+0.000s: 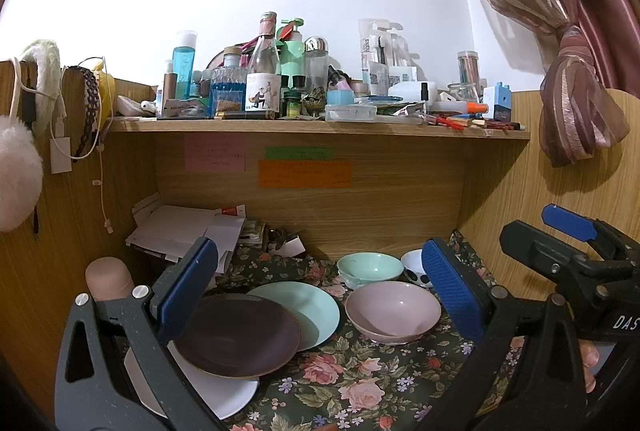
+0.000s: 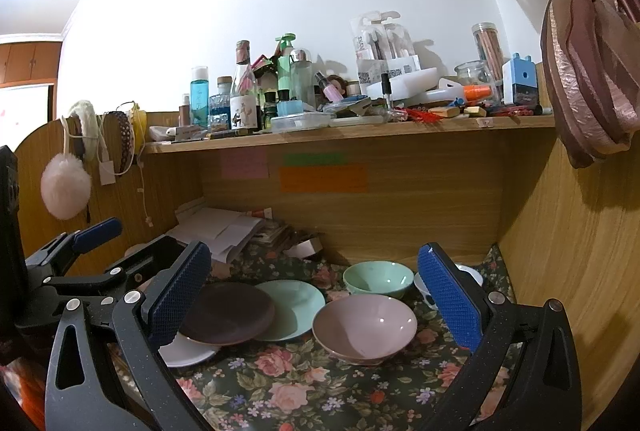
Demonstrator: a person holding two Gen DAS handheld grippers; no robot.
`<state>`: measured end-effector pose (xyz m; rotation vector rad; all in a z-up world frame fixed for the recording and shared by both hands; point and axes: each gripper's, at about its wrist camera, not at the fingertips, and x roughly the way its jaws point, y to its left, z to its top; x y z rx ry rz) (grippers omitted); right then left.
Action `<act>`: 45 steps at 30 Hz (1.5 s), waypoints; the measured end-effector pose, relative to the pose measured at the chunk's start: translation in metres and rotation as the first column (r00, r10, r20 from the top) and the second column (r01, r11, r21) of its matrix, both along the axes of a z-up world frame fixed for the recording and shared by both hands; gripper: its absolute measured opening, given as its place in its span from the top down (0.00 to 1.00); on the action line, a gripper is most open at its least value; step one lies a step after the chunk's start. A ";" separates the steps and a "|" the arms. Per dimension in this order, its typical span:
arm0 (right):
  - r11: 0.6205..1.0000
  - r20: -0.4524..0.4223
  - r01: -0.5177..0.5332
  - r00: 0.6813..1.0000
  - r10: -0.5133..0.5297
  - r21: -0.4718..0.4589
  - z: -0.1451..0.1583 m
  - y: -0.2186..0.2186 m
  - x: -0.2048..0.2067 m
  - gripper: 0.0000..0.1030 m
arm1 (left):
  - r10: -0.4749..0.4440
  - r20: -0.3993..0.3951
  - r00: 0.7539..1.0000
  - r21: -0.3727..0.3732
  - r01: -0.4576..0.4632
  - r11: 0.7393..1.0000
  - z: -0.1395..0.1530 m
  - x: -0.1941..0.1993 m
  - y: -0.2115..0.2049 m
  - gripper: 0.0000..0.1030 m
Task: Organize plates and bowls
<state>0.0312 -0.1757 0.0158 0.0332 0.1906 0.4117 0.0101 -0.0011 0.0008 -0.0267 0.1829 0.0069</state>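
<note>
A dark purple plate lies on a white plate and overlaps a mint plate. To their right sits a pink bowl. Behind it stand a mint bowl and a white bowl with dark spots. My left gripper hangs open above the dishes, holding nothing. My right gripper is open too, framing the plates and pink bowl. The right gripper also shows at the right edge of the left wrist view.
Everything rests on a floral cloth inside a wooden desk nook. Papers pile at the back left, beside a pink bottle. A shelf crowded with bottles runs overhead. A curtain hangs right.
</note>
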 end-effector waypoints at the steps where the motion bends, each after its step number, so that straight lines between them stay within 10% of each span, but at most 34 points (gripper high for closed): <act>1: 1.000 -0.001 0.002 1.000 -0.002 -0.001 -0.001 0.001 0.001 0.00 | -0.002 -0.001 1.000 -0.001 0.002 1.000 -0.001 0.001 0.000 0.00; 21: 0.990 -0.164 -0.118 0.981 0.104 -0.079 -0.052 0.061 0.062 0.00 | 0.126 -0.207 0.970 -0.010 -0.130 0.991 -0.066 0.042 0.068 0.00; 32: 0.966 -0.366 -0.231 0.914 0.175 -0.114 -0.099 0.112 0.115 0.01 | 0.189 -0.416 0.889 -0.068 -0.238 0.969 -0.118 0.077 0.142 0.00; 40: 0.949 -0.493 -0.281 0.851 0.178 -0.142 -0.127 0.134 0.155 0.21 | 0.209 -0.527 0.824 -0.090 -0.298 0.950 -0.148 0.099 0.182 0.00; 45: 0.937 -0.541 -0.301 0.825 0.163 -0.176 -0.142 0.147 0.176 0.31 | 0.166 -0.591 0.790 -0.089 -0.268 0.959 -0.161 0.117 0.192 0.17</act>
